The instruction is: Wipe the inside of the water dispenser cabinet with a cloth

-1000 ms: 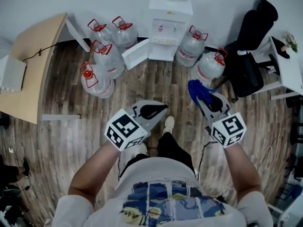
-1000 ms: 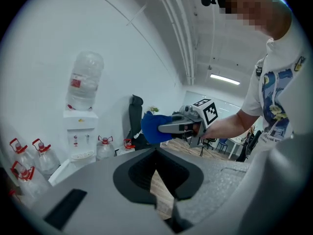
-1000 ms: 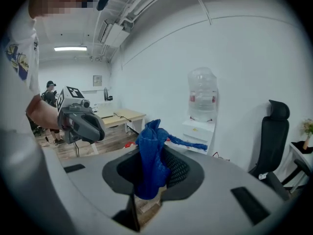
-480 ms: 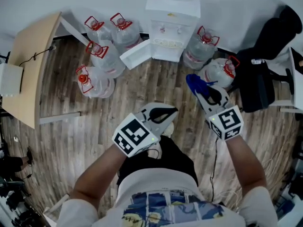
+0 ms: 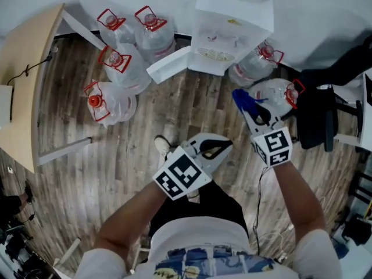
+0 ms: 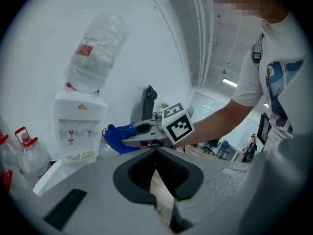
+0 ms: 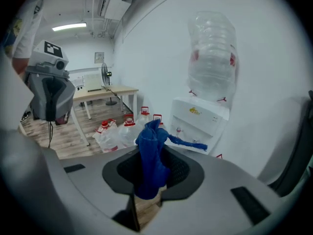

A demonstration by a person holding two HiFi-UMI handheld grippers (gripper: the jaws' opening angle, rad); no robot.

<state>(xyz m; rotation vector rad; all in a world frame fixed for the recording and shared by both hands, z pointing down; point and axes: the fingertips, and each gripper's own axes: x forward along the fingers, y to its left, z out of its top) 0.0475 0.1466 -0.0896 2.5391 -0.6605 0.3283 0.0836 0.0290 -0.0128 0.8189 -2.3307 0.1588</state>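
The white water dispenser [image 5: 232, 16] stands against the wall with a bottle on top; its lower cabinet door [image 5: 168, 65] hangs open to the left. My right gripper [image 5: 247, 104] is shut on a blue cloth [image 5: 243, 99], held in front of the dispenser's right side. The cloth [image 7: 150, 155] bunches up between the jaws in the right gripper view, with the dispenser [image 7: 198, 119] beyond. My left gripper [image 5: 220, 147] is shut and holds nothing, lower and to the left. The left gripper [image 6: 156, 151] view shows the dispenser [image 6: 78, 126] and the cloth [image 6: 117, 137].
Several large water bottles [image 5: 125, 63] with red caps stand left of the dispenser, and two more bottles [image 5: 273, 92] at its right. A wooden desk [image 5: 23, 80] is at far left, a black chair [image 5: 325, 109] at right. A cable [image 5: 258, 202] trails on the wood floor.
The person has stepped toward the dispenser, which now looms larger at the top. Both grippers have come forward with it; the cloth stays held in the right one.
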